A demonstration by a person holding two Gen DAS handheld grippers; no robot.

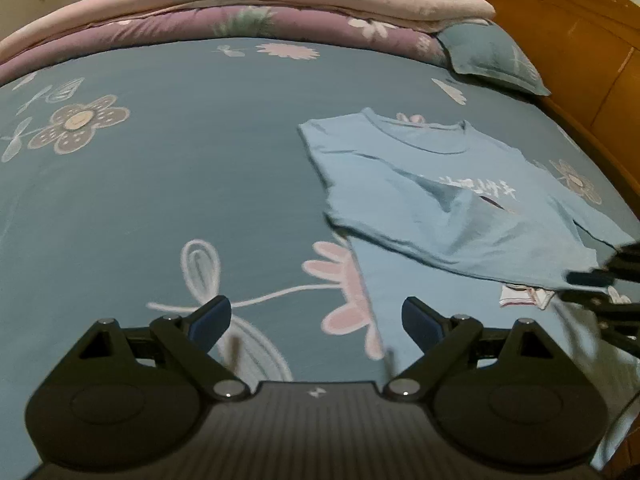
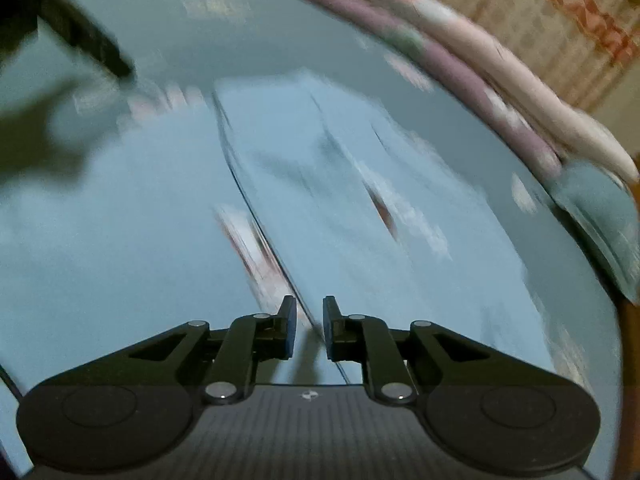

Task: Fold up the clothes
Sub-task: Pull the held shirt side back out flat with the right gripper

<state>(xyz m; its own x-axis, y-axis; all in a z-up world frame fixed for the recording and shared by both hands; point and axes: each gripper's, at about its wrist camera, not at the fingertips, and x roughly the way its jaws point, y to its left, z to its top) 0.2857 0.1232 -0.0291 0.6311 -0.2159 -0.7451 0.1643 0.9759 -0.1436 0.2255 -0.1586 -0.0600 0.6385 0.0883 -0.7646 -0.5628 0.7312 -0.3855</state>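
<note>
Nearest the left camera, the left gripper [image 1: 316, 322] hung over the bed [image 1: 160, 200] with its dark fingers [image 1: 212, 316] spread wide and empty, the pale blue T-shirt [image 1: 452, 200] lying just beyond and to the right of them. The right gripper [image 2: 310, 328] had its fingers drawn in to a narrow gap with a fabric edge running between them, though blur hid whether they gripped it. The shirt was soft, creased, partly folded, with white print; farther off lay floral quilts [image 1: 248, 4], a pillow [image 1: 492, 60] and a wooden headboard [image 1: 568, 32].
</note>
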